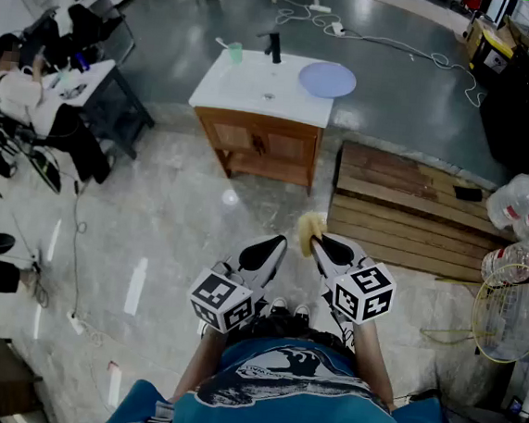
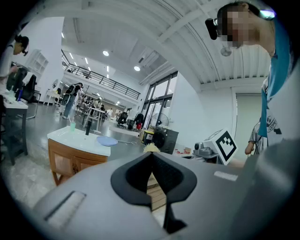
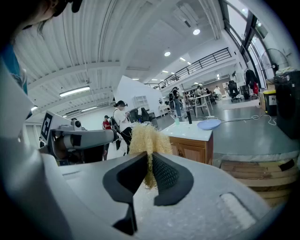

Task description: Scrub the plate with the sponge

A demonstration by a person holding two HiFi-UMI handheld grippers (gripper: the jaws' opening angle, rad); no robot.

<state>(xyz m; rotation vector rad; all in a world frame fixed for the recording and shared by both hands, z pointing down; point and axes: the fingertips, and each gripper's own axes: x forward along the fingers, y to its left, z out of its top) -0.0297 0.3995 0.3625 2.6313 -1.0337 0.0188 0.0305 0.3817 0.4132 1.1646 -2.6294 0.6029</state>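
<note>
A pale blue plate (image 1: 327, 79) lies on the right end of a white sink counter (image 1: 248, 88), well ahead of me; it also shows small in the left gripper view (image 2: 107, 140) and the right gripper view (image 3: 208, 124). My right gripper (image 1: 313, 246) is shut on a yellow mesh sponge (image 3: 146, 143), which sticks out past its jaws (image 1: 310, 227). My left gripper (image 1: 273, 250) is shut with nothing between its jaws. Both grippers are held close to my body, far from the counter.
On the counter stand a black tap (image 1: 275, 46) and a green cup (image 1: 234, 52). A wooden pallet (image 1: 404, 210) lies on the floor to the right, with plastic bottles (image 1: 526, 199) and a wire basket (image 1: 511, 313) beyond. A person sits at a desk (image 1: 95, 83) at left. Cables (image 1: 392, 43) cross the floor.
</note>
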